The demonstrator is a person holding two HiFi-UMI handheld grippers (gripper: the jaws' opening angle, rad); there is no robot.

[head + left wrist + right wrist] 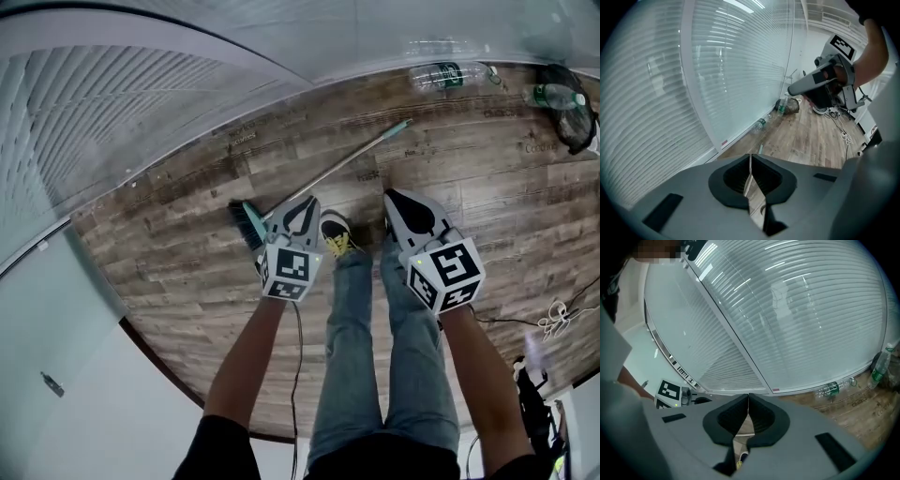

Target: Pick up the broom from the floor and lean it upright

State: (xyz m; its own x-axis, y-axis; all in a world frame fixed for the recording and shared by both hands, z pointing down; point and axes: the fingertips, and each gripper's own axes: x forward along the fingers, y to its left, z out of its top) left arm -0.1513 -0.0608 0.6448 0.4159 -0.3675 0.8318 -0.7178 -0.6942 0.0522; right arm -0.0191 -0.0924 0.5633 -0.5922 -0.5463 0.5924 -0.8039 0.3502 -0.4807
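Observation:
The broom lies flat on the wood floor: its teal brush head [247, 226] is at the left, and the thin metal handle [337, 167] runs up and right to a teal tip [405, 124]. My left gripper [302, 203] hangs just right of the brush head and over the handle's lower end, shut and empty. My right gripper [394, 196] is further right, apart from the broom, also shut with nothing in it. In the left gripper view the closed jaws [750, 163] point at the floor, with the handle tip [761, 147] beyond. The right gripper view shows closed jaws [748, 401].
A window wall with blinds [141, 103] borders the floor. A plastic bottle [448, 75] and a dark bag with another bottle [562, 101] lie along it. Cables [558, 319] trail at the right. The person's legs and a shoe [336, 234] stand between the grippers.

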